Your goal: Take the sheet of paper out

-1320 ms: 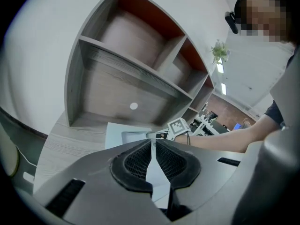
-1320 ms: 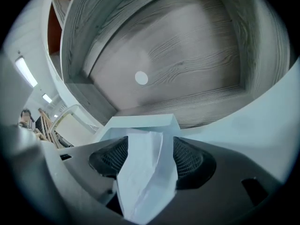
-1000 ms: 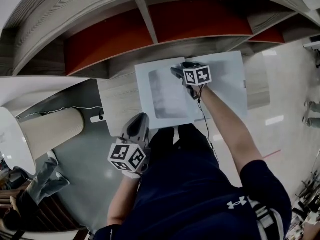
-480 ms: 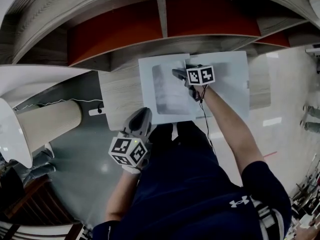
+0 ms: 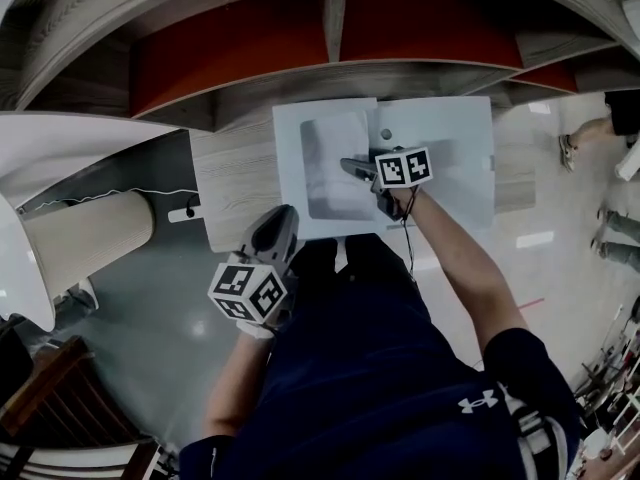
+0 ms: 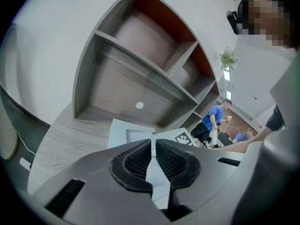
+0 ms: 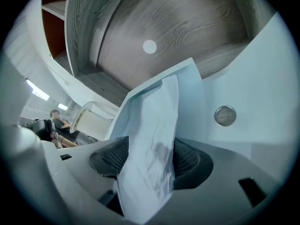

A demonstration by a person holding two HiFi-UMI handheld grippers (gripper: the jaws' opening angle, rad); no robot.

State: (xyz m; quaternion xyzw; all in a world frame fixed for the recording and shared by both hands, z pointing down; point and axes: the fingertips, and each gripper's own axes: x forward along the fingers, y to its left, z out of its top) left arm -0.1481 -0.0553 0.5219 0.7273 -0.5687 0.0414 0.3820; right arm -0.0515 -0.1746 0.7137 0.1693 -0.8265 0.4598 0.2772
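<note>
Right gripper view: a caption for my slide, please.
Right gripper shut on a creased white paper sheet, over a pale plastic folder.

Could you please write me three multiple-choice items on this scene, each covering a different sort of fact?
1. Where does the folder lie?
A. on the wooden desk
B. on the floor
C. on a chair

2. What colour are the back panels of the shelf?
A. green
B. red
C. yellow

3. What state is the right tool in?
A. open and empty
B. shut on the sheet of paper
C. shut on a pen

Answers:
1 A, as the head view shows the folder lying open on the wood-grain top.
2 B, as the panels behind the grey boards are red.
3 B, as the right gripper view shows the creased sheet pinched between both pads.
</note>
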